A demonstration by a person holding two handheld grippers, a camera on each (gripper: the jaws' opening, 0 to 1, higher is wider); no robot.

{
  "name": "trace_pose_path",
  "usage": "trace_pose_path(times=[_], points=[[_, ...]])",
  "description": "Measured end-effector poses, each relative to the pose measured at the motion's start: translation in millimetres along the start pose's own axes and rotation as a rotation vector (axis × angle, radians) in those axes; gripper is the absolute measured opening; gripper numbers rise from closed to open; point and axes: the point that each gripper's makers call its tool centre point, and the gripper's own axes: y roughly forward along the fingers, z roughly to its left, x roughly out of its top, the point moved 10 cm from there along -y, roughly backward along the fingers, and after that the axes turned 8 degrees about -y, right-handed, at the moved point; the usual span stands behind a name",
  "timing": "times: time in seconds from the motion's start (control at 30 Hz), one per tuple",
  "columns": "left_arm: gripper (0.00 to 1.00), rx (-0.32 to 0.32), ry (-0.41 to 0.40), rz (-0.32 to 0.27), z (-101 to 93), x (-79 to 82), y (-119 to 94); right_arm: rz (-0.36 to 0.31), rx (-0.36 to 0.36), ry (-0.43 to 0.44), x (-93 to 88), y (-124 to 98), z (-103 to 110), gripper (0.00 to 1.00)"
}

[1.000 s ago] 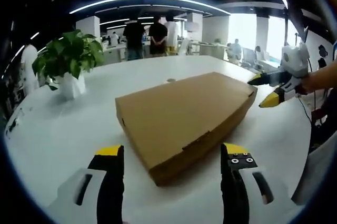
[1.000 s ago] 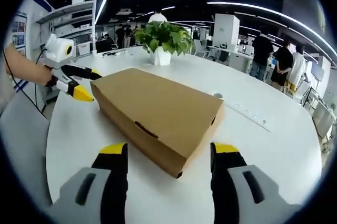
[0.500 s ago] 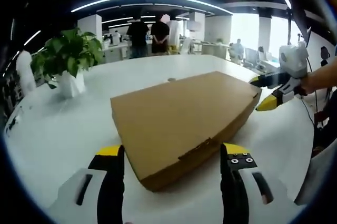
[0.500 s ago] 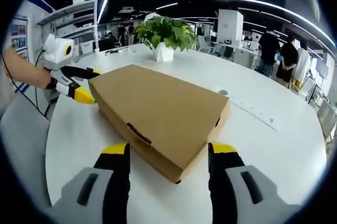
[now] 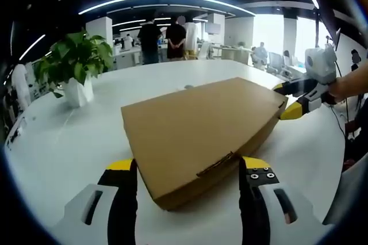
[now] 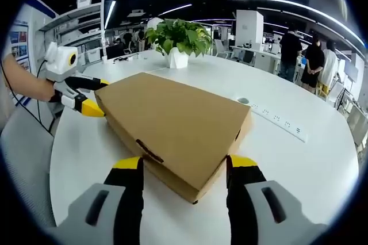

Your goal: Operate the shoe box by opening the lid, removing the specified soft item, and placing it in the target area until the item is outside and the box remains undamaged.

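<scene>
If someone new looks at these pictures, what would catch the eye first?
First the closed brown box, lying flat on the white round table with an open gripper at each end. Next the green plant in its white pot, farther back on the table. Behind it, people stand in the office.

A flat brown cardboard shoe box point(image 5: 198, 127) is lying closed on the white round table point(image 5: 69, 136), its broad lid facing upward and sitting flush on the base. One corner is pointing toward the left gripper view, with a small tuck-in tab point(image 5: 217, 164) showing along the near front edge. In the right gripper view the same box point(image 6: 172, 124) is resting diagonally, apparently undamaged.
</scene>
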Motion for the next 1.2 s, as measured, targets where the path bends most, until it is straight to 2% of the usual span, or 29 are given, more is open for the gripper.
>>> trace_pose_path(times=[0.63,1.2], points=[[0.7,-0.026,0.01,0.011,4.4,0.4,0,0.007,-0.024,0.011,0.8,-1,7,0.51],[0.69,-0.068,0.028,0.026,20.1,0.3,-6,0.012,-0.038,0.03,2.8,-1,23,0.5]])
